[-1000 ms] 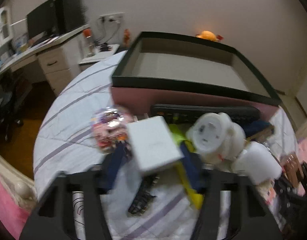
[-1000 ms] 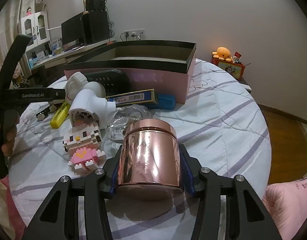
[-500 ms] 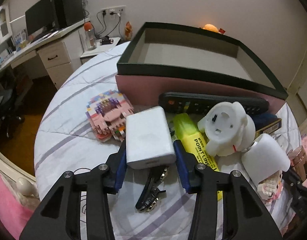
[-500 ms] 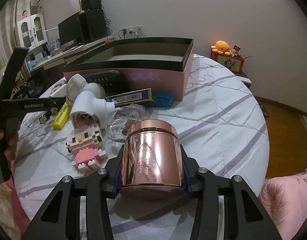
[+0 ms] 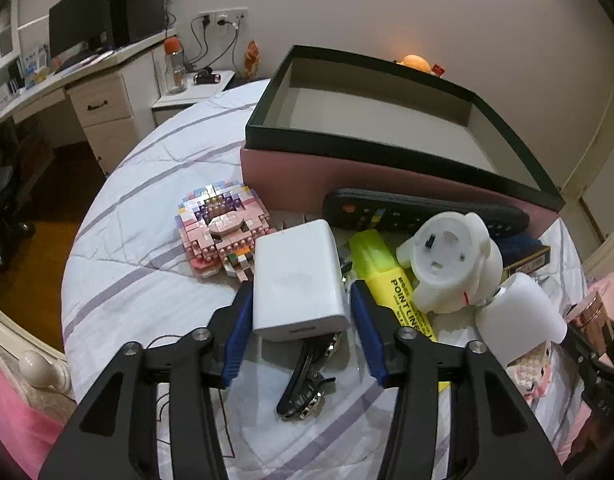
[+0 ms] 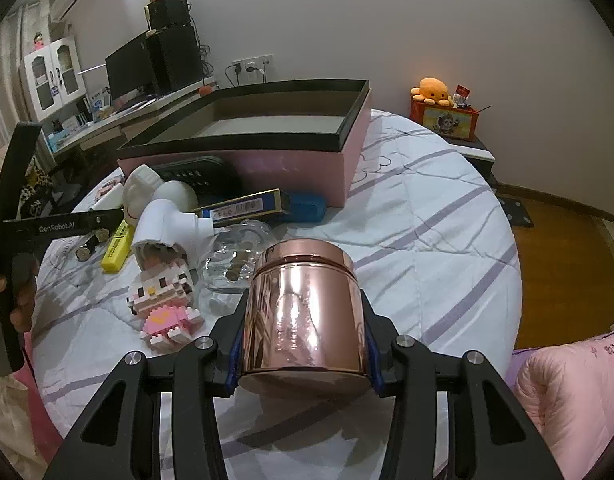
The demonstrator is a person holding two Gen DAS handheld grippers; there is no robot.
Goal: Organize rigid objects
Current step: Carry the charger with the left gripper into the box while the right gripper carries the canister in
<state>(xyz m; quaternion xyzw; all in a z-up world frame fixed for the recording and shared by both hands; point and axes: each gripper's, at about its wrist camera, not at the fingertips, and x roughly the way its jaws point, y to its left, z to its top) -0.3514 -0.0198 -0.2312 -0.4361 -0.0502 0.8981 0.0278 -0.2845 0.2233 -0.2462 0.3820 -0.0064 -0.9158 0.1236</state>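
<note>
On the bed, before the pink box (image 5: 291, 176):
Left gripper (image 5: 301, 318): jaws have just been opening; white charger (image 5: 297, 280) sits between them, a gap showing at the right pad.
Charger: lying over a black clip (image 5: 307, 380), beside the highlighter (image 5: 391, 276).
Right gripper (image 6: 303, 344): clamped on the copper tin (image 6: 305, 312), which stands upright on the quilt (image 6: 427, 240).

Canister (image 6: 305, 312): polished, mirror-glossy copper-toned metal. White charger block (image 5: 297, 280): smooth matt plastic. Bedspread (image 6: 427, 248): quilted cloth, matt.
</note>
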